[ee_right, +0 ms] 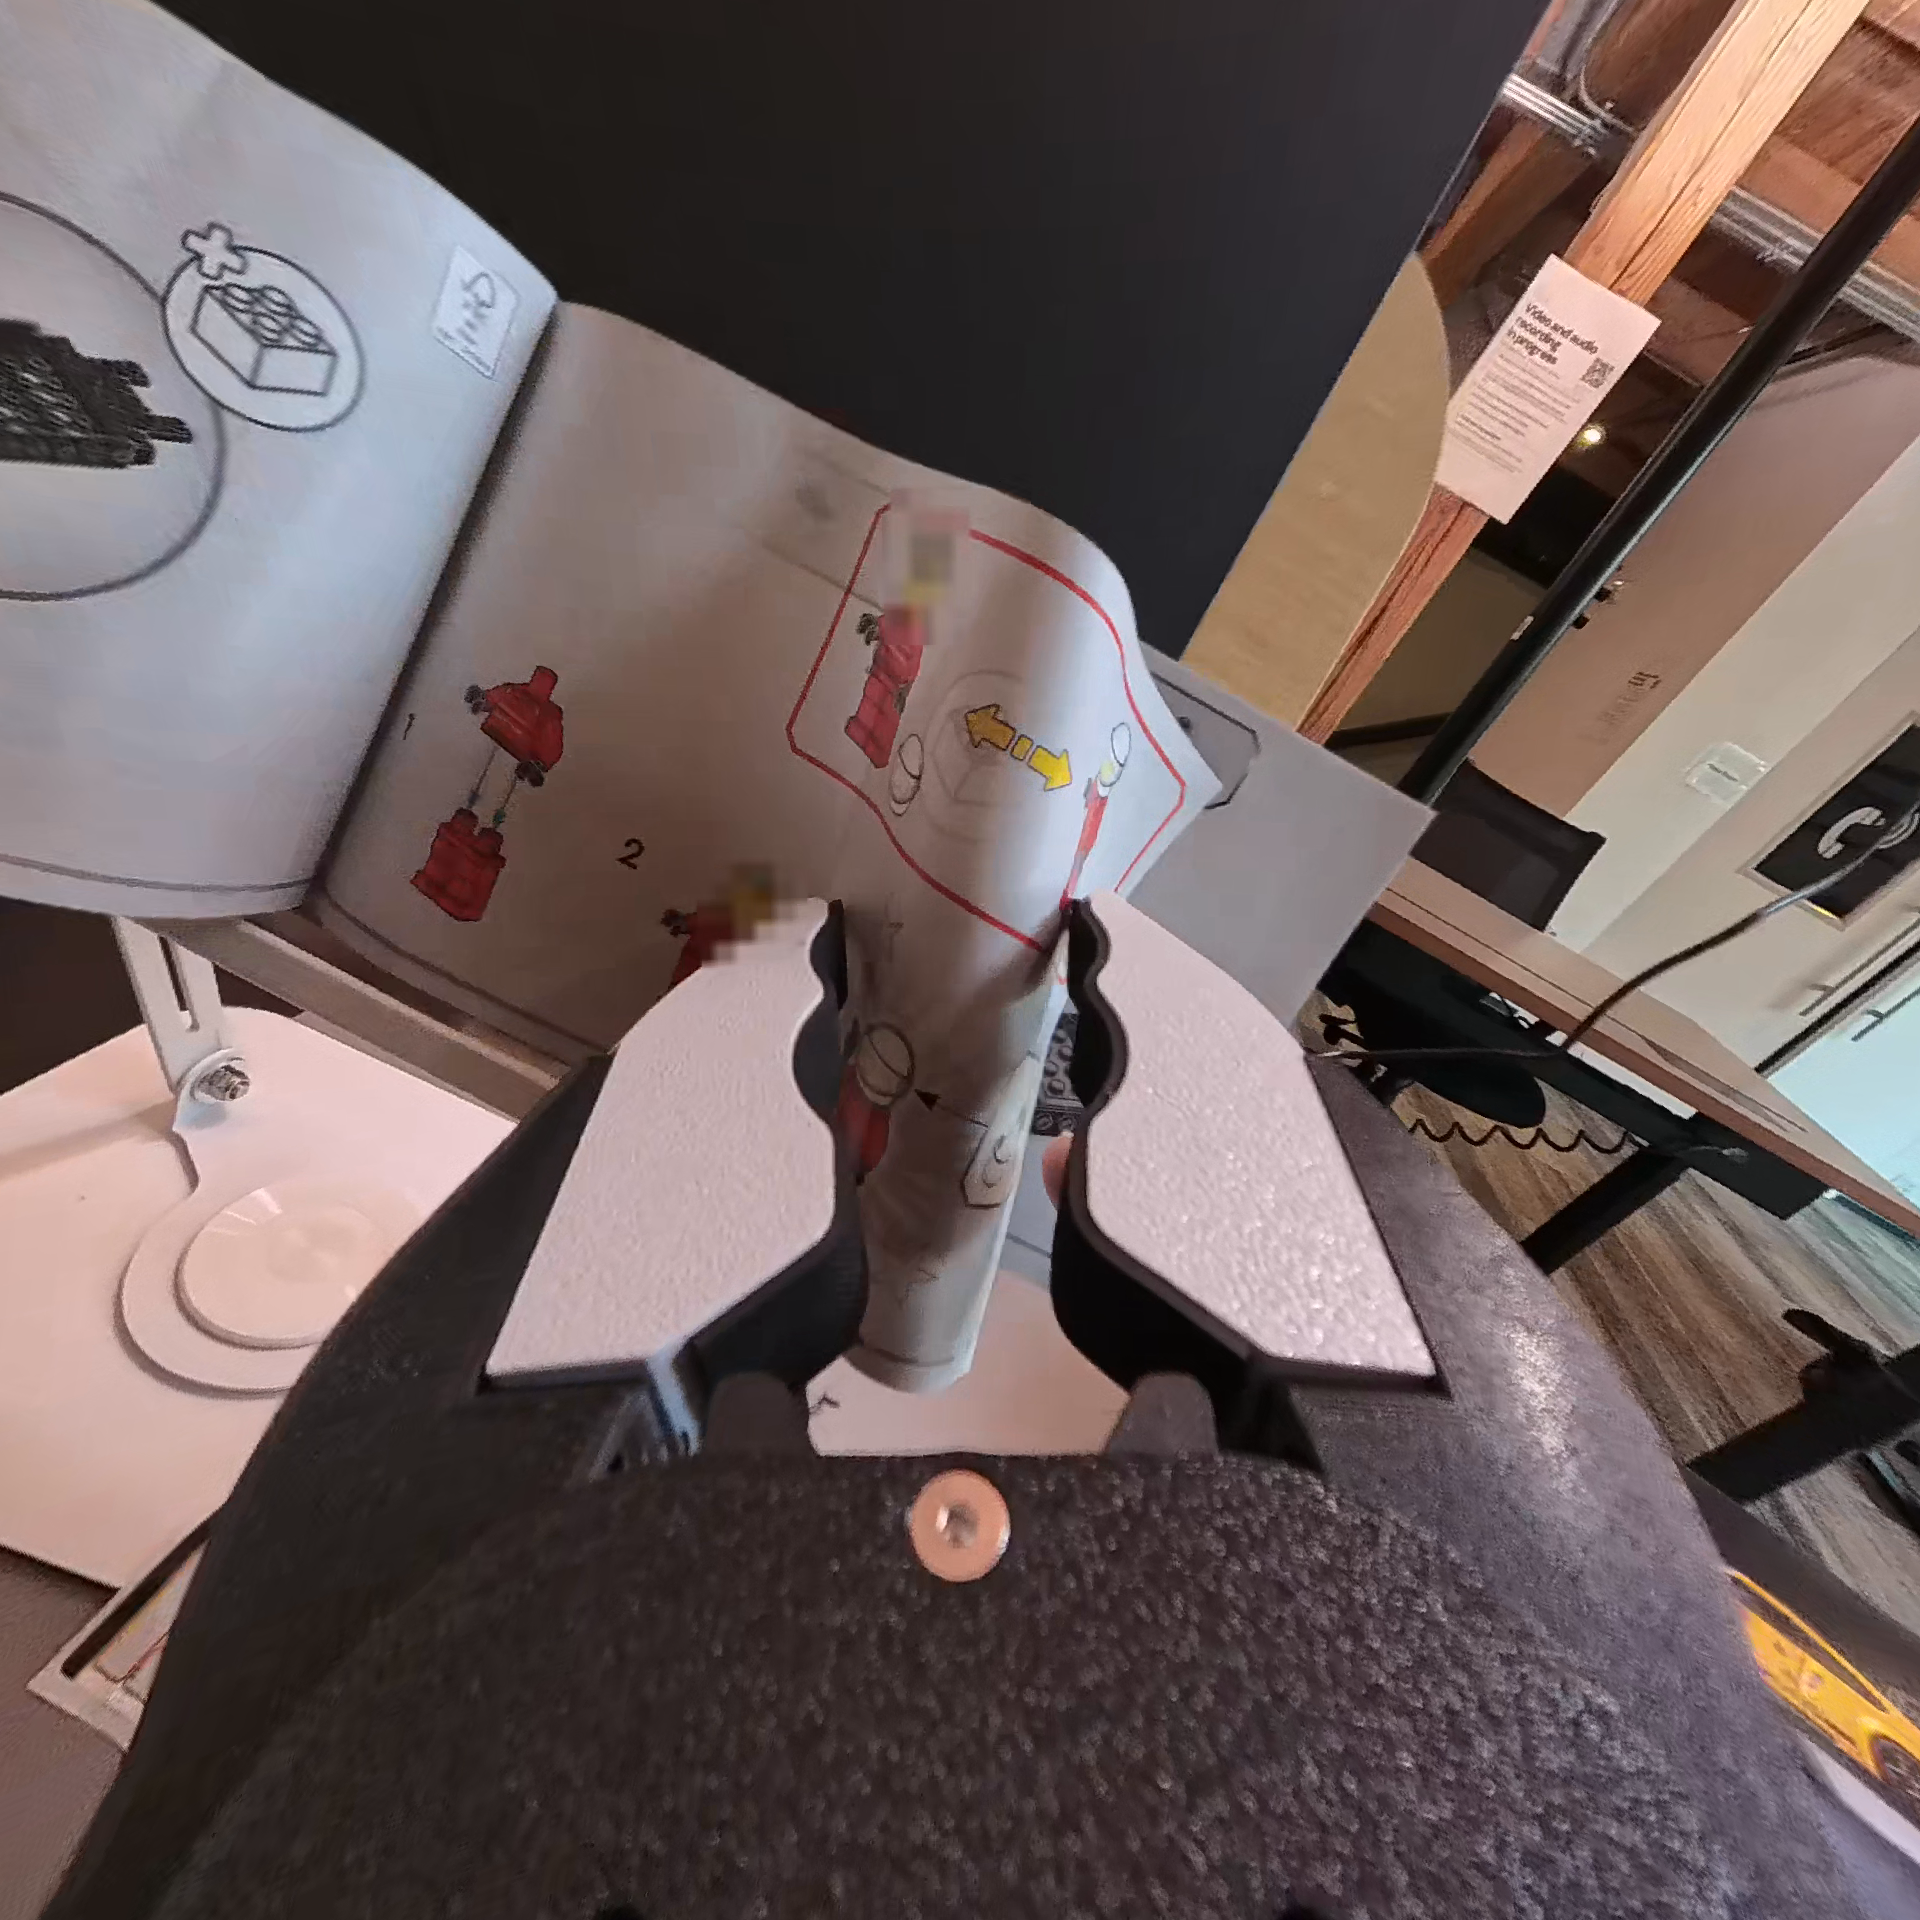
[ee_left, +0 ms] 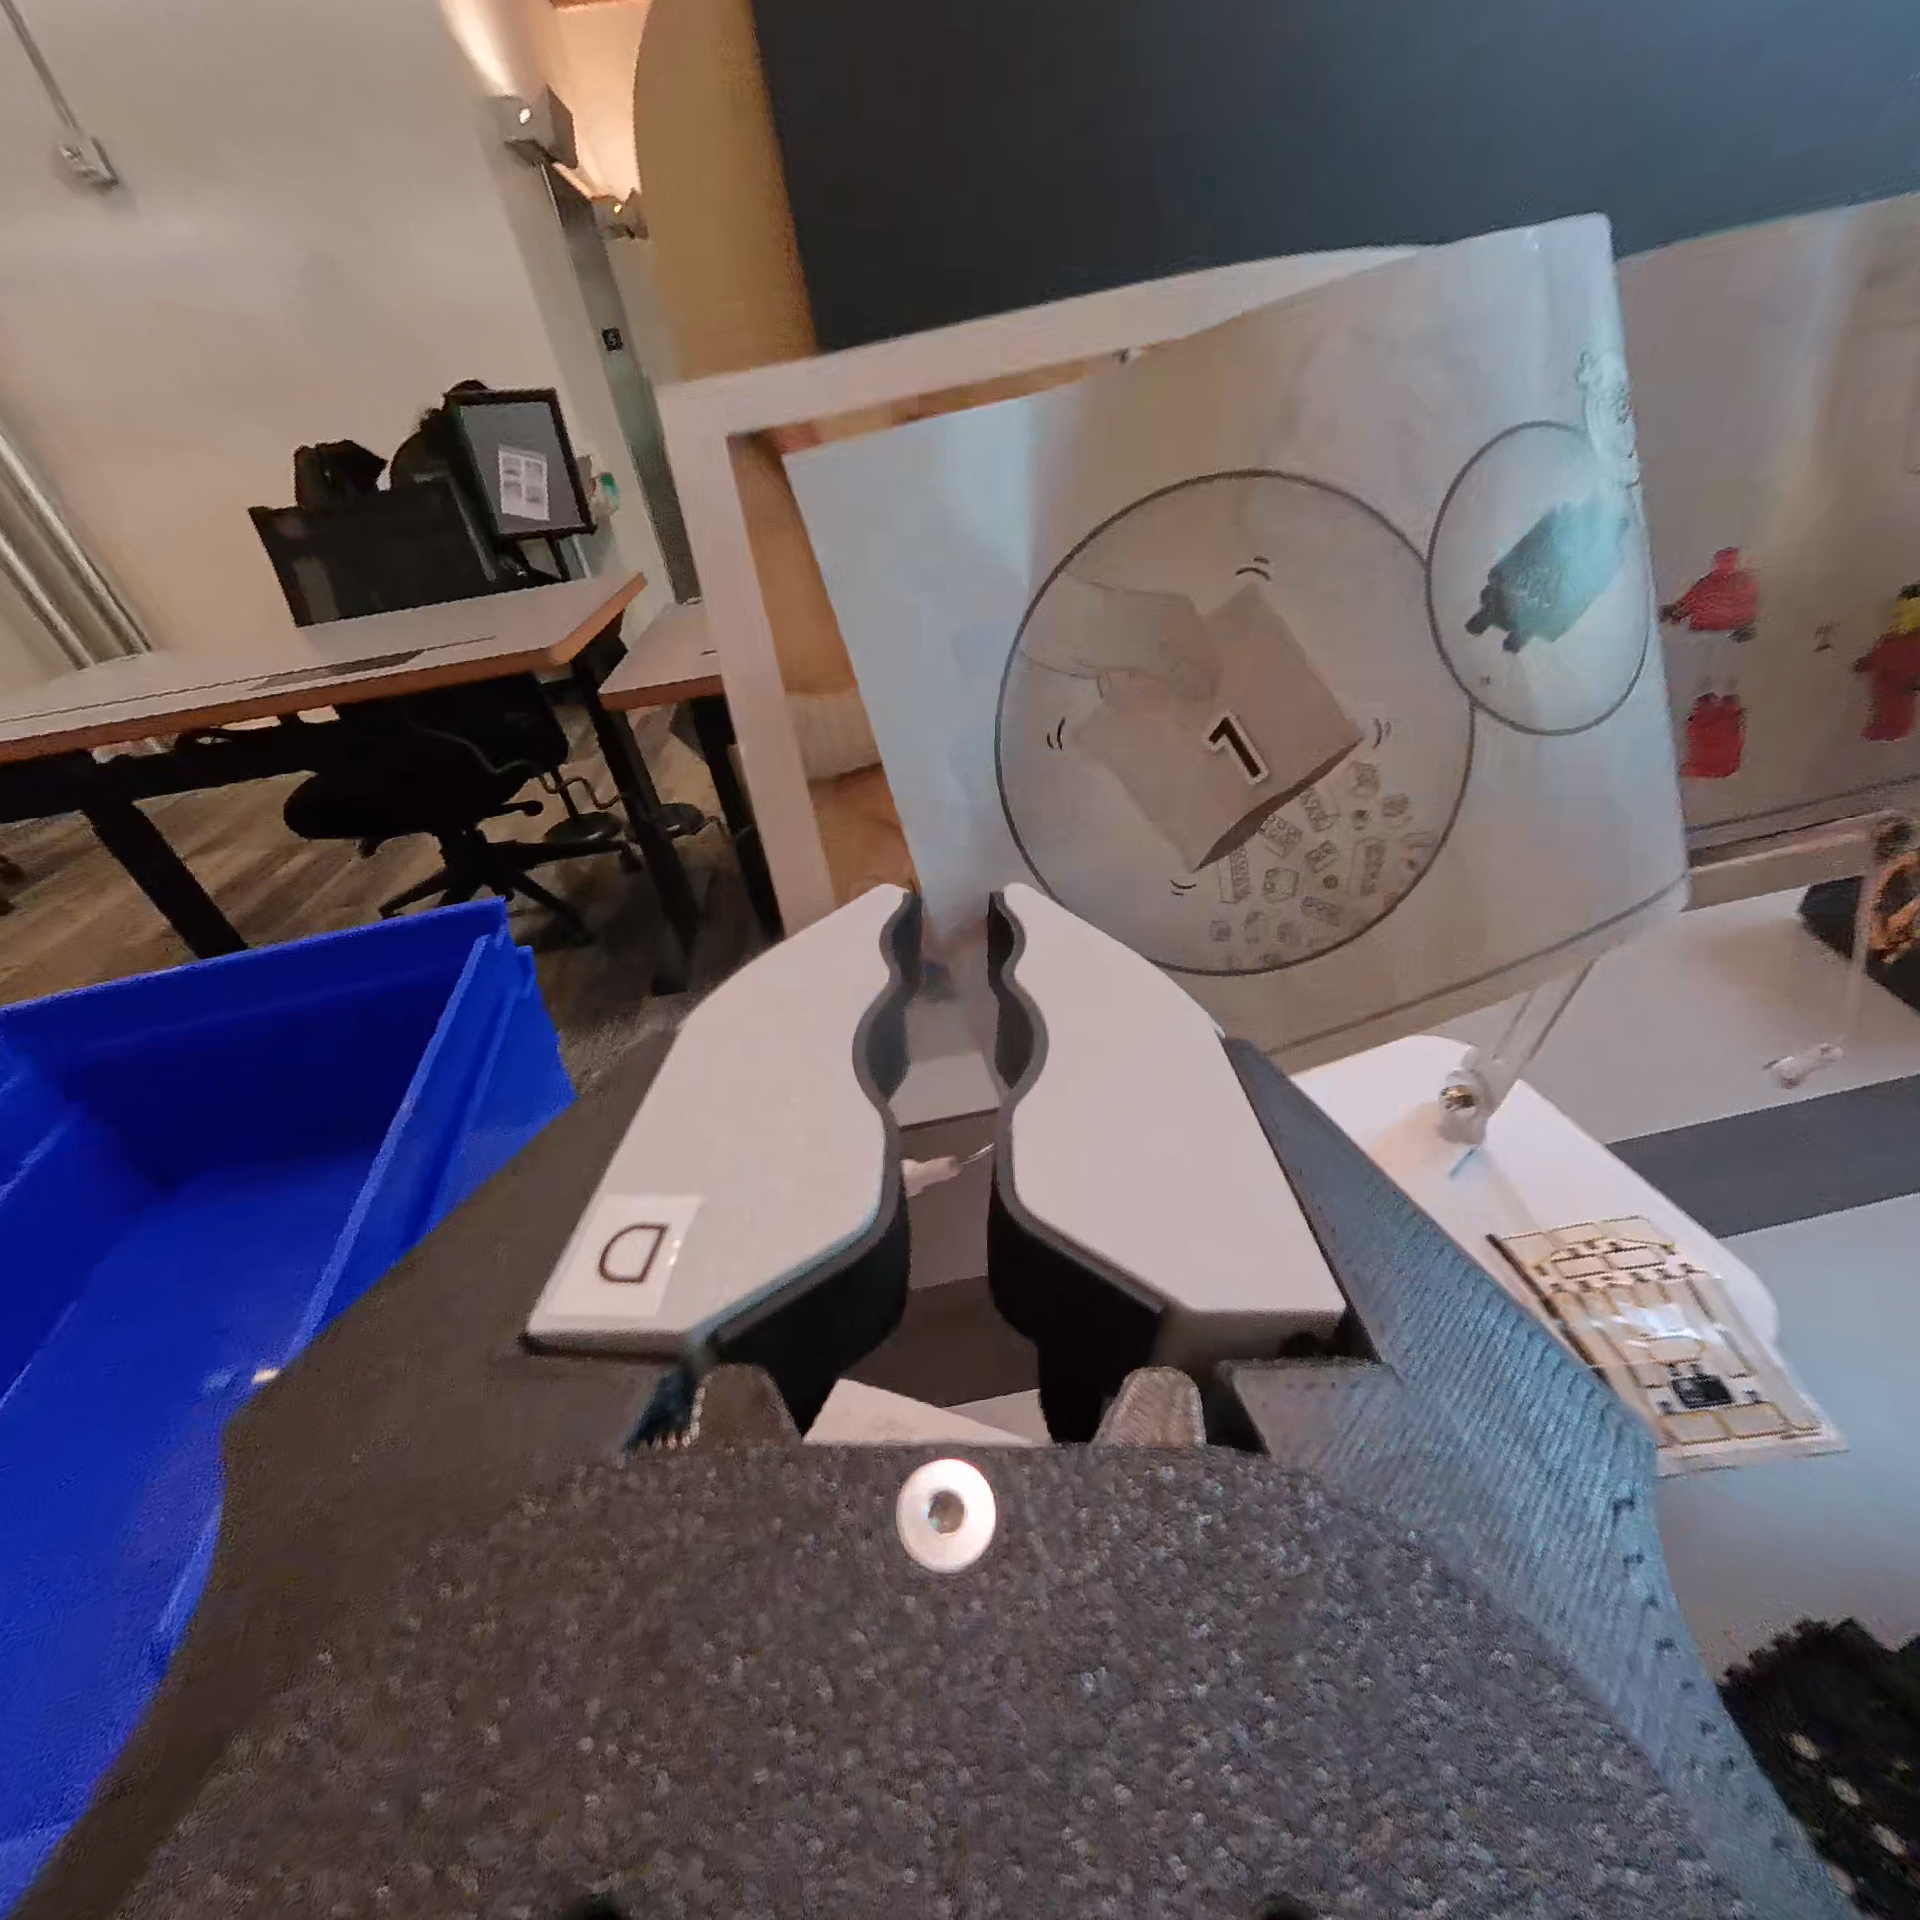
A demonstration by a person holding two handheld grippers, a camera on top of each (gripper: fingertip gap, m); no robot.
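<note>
The room is an office with long desks, a black chair and a dark wall behind. Close by is a white table with a white stand on it. The stand holds an open picture booklet up so its pages face out. The left gripper has its two fingers nearly together, and they pinch the bottom corner of the left page, at 12 o'clock from the camera. I think it pinches there to keep that page from flopping. The right gripper has its fingers apart, with a curled right page standing between them. The page touches the finger at 1 o'clock but is not squeezed. Only the left view shows a blue bin at 9 o'clock and a small clear bag with a printed sheet at 4 o'clock. Only the right view shows the red toy drawings, a paper notice on a wooden post at 2 o'clock, and something yellow at 4 o'clock.
</note>
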